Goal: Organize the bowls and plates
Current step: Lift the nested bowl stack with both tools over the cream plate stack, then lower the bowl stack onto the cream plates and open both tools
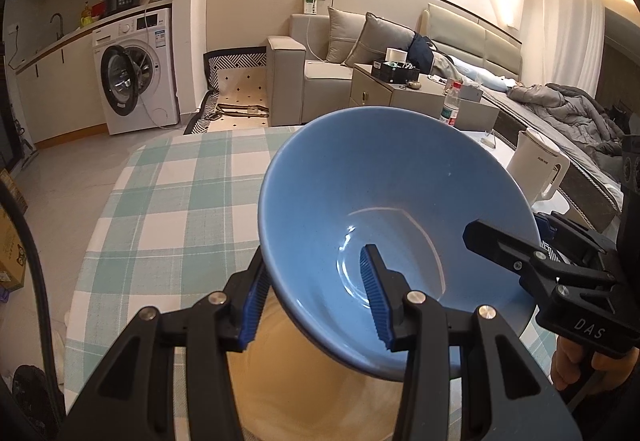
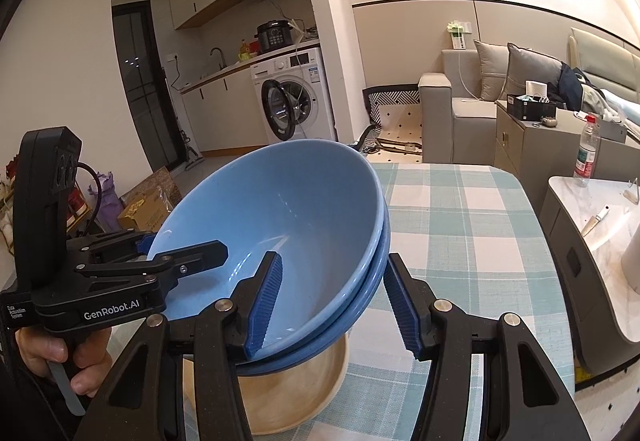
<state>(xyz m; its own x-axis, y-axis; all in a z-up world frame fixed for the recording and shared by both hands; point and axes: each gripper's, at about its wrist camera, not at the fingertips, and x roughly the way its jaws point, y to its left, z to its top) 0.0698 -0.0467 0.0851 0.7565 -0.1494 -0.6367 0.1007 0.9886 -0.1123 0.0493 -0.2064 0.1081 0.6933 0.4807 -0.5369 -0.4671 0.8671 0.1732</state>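
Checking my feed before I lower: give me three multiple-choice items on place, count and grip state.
1. Below the blue bowls sits: A a beige bowl, B a kettle, C a bottle.
2. Blue bowls nested: A one, B two, C four.
3. Each gripper's fingers: A both inside, B straddling the rim, C clear of the bowls.
Key: A, the beige bowl shows beneath; B, two rims show in the right wrist view; B, left gripper and right gripper each have one finger inside, one outside.

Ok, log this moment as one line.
left gripper: straddles blue bowls' rim | right gripper: straddles opposite rim | two bowls nested, tilted | cream bowl beneath | checked tablecloth
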